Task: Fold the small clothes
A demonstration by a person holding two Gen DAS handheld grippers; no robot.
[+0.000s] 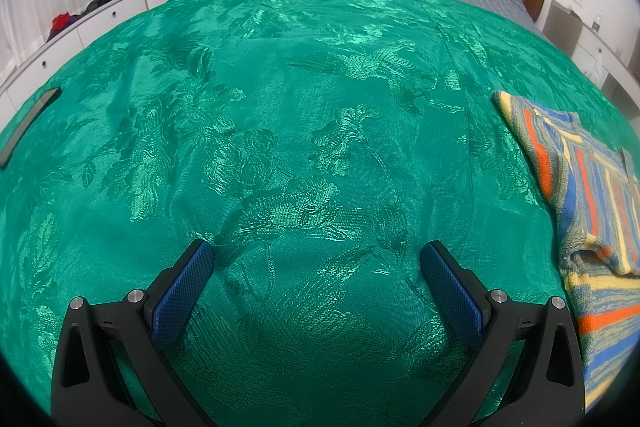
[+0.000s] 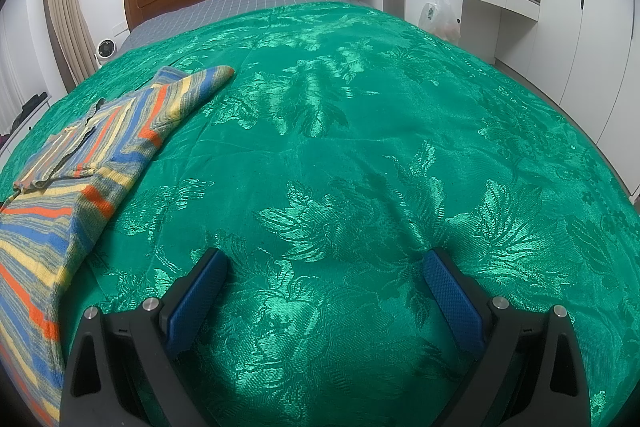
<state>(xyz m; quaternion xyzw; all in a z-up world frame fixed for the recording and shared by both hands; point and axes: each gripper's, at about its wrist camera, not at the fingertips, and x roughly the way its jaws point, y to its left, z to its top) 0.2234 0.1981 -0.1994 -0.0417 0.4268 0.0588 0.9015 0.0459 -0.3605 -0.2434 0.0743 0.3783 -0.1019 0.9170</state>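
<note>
- Left gripper (image 1: 316, 251): jaws spread wide, nothing between them, poised above the green bedspread (image 1: 280, 107).
- Right gripper (image 2: 326, 259): likewise wide apart and empty, over bare bedspread.
- Striped knit garment (image 2: 80, 163) lies on the bedspread between the two grippers, to the right of the left one (image 1: 592, 187) and to the left of the right one. Neither tool touches it.
- It appears partly folded, one sleeve laid across the body; the fisheye edge distorts it, so the number of folds is uncertain.
- Judged step: between grasps, fold not finished.
- Next move calls for both grippers to close in on the garment's edges and pinch the knit alone, not the bedspread beneath.
- Containers: a white plastic bag (image 2: 438, 13) hangs at the cabinet (image 2: 472, 11); contents not legible.
</note>
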